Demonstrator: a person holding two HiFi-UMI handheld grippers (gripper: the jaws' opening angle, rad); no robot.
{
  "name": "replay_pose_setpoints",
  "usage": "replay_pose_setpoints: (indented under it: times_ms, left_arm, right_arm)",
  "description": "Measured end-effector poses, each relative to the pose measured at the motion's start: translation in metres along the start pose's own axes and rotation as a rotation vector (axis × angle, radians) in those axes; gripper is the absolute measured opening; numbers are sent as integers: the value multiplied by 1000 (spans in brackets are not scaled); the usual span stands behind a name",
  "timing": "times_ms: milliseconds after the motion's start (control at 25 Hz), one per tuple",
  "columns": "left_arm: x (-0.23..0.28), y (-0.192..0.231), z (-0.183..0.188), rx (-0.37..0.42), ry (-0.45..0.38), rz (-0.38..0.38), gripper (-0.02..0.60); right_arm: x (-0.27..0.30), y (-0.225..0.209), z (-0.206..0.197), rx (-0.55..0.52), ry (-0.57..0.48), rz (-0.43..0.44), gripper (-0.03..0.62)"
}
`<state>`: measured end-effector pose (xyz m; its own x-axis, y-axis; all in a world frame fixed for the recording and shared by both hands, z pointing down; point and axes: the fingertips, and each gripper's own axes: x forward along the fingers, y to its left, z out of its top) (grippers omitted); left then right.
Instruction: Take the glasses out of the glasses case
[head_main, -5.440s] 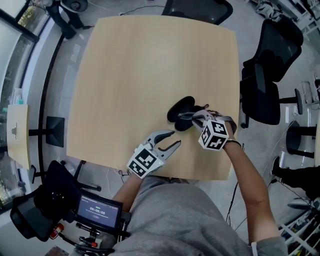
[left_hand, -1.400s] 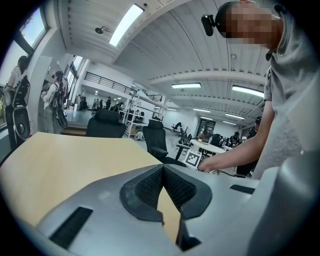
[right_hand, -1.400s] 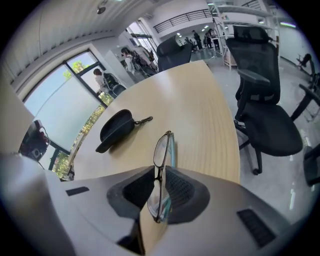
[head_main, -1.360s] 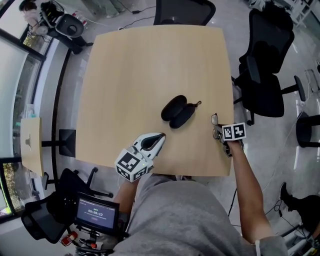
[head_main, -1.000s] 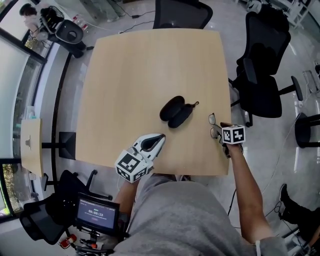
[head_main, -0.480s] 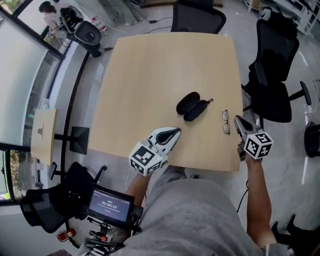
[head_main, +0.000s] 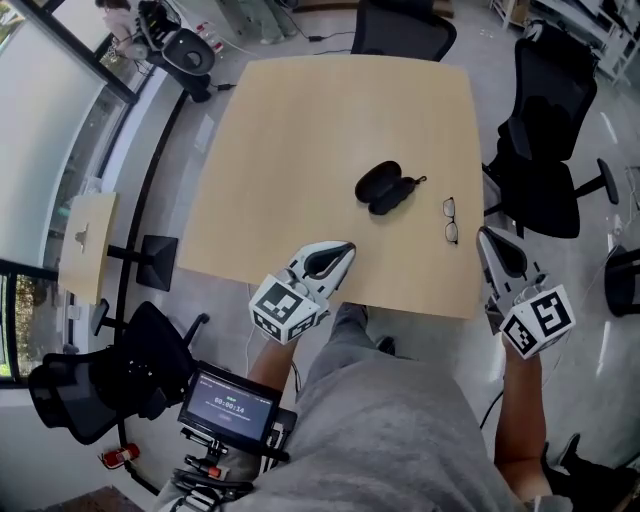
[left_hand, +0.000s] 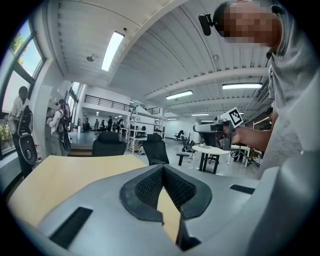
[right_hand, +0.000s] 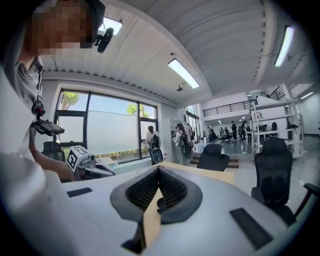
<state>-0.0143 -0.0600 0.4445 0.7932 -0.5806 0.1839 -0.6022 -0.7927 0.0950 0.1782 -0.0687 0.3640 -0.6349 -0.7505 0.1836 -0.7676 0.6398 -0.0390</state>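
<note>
Glasses (head_main: 450, 219) — just beside right claw (head_main: 486, 236), seemingly apart.

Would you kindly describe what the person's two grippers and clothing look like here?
The left gripper and right gripper both have pale grey, tapering plastic shells with a dark teardrop opening. Each carries a white marker cube printed with black square patterns. The pads inside are black and ribbed. The person wears a grey top.

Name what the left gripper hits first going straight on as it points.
Likely the glasses case: from above, the left gripper aims up-right at it. Its height is unclear, so it might meet the table first or pass over.
</note>
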Motion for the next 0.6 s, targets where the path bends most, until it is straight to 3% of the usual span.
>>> replay_pose_setpoints:
  times_ms: [360, 600]
  left_arm:
    - [-52, -30, 26, 34, -13, 53, 5]
    - [-92, -30, 26, 32, -19, 82, 5]
  right_arm:
    - [-40, 75, 39, -42, -53, 82, 8]
    - [-28, 121, 37, -39, -39, 145, 8]
